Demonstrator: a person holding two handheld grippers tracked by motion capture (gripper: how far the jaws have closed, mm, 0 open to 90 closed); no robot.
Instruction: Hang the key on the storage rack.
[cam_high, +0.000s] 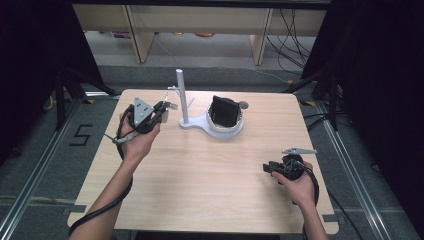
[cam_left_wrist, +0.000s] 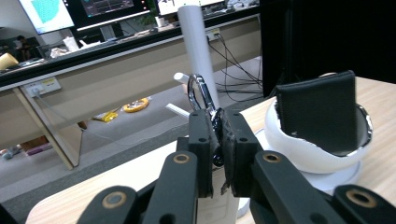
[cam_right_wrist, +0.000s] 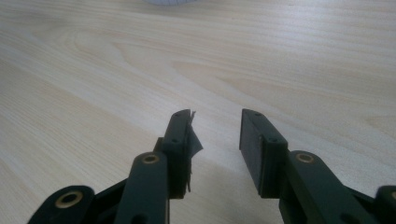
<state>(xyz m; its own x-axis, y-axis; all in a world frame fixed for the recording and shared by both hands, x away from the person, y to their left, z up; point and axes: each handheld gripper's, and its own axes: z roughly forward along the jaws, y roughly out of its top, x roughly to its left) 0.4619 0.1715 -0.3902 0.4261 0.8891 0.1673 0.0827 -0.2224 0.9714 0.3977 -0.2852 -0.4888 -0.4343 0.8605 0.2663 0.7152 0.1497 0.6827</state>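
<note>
Left gripper (cam_left_wrist: 216, 140): fingers clamp metal carabiner (cam_left_wrist: 201, 95) beside white post (cam_left_wrist: 198, 46); thin pinch, may slip. Right gripper (cam_right_wrist: 215, 128): fingers apart, empty.

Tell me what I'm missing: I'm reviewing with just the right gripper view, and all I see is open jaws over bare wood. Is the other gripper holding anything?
Observer: Yes. The left gripper is shut on a shiny metal ring clip.
Operator: Where is it on the table?
Observer: At the far left, beside a white stand with an upright post.
Operator: Anything else on that stand?
Observer: Its round white bowl-shaped base holds a black pouch standing upright.
Operator: And where does my gripper sit?
Observer: The right gripper is at the near right, well apart from the stand.
</note>
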